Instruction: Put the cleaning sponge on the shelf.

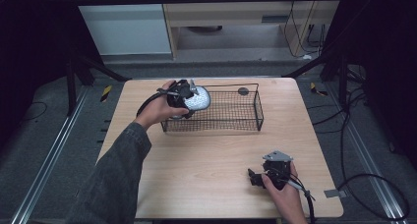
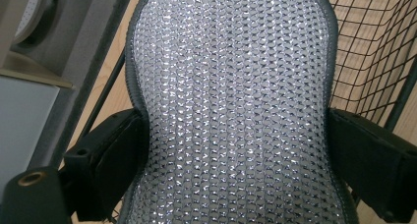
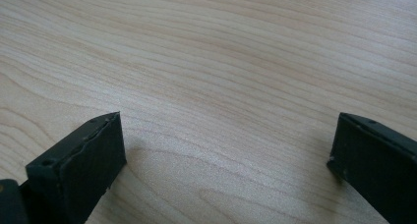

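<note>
Well, here is how it stands from where I am.
Left gripper: the left gripper (image 1: 189, 98), held in the person's left hand (image 1: 157, 111), is over the left end of the black wire mesh basket (image 1: 246, 121) at the far side of the table.
Its jaws: clamped on the two sides of the silvery, shiny, scale-textured oval pad with a dark grey rim (image 2: 231, 106); in the left gripper view one black jaw presses each flank at the pad's narrow waist.
The pad: in the high view it sits at the basket's left end, about level with the rim, in the jaws; I cannot tell whether it touches the mesh.
Basket: rectangular, open-topped, standing on the light wooden table (image 1: 206, 175), its right part bare.
Right gripper: the right gripper (image 1: 258, 177) is low over the near right part of the table, held in the right hand (image 1: 285, 194), well apart from the basket.
Its jaws: spread wide in the right gripper view, with bare wood grain between them.
Small detail: a dark round disc (image 1: 243, 91) lies on the table just behind the basket.
</note>
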Tool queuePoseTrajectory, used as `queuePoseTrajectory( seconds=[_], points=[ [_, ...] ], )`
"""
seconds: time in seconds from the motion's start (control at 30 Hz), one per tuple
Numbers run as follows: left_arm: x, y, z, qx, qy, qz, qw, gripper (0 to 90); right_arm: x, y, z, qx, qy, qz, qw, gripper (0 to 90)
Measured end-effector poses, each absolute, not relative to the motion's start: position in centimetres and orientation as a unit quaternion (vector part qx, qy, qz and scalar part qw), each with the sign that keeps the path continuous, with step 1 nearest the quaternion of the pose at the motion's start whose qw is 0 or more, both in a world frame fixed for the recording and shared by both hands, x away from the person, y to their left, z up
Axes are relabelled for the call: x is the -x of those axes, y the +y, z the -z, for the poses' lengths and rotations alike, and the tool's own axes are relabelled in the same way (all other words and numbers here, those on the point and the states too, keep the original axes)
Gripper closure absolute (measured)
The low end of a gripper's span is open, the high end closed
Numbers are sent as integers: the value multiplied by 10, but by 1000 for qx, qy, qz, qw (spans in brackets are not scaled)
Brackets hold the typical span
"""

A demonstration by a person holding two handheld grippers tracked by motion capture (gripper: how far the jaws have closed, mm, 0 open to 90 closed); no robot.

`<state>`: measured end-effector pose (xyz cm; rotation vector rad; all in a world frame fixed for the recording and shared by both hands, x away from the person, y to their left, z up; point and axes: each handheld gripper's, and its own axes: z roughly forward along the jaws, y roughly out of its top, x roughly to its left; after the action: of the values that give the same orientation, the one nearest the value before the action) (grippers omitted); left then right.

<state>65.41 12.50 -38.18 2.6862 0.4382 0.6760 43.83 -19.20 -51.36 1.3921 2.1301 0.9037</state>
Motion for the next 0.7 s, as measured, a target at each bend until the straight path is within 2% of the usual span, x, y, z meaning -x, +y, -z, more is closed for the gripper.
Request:
queuePoseTrajectory(
  seconds=[0.43,0.7],
  points=[
    [-659,124,387,-945,155,-229,174,79,-438,-192,514,-503,770,-328,217,4],
    [-660,124,385,-943,171,-217,188,39,-438,-192,514,-503,770,-327,218,4]
  ],
)
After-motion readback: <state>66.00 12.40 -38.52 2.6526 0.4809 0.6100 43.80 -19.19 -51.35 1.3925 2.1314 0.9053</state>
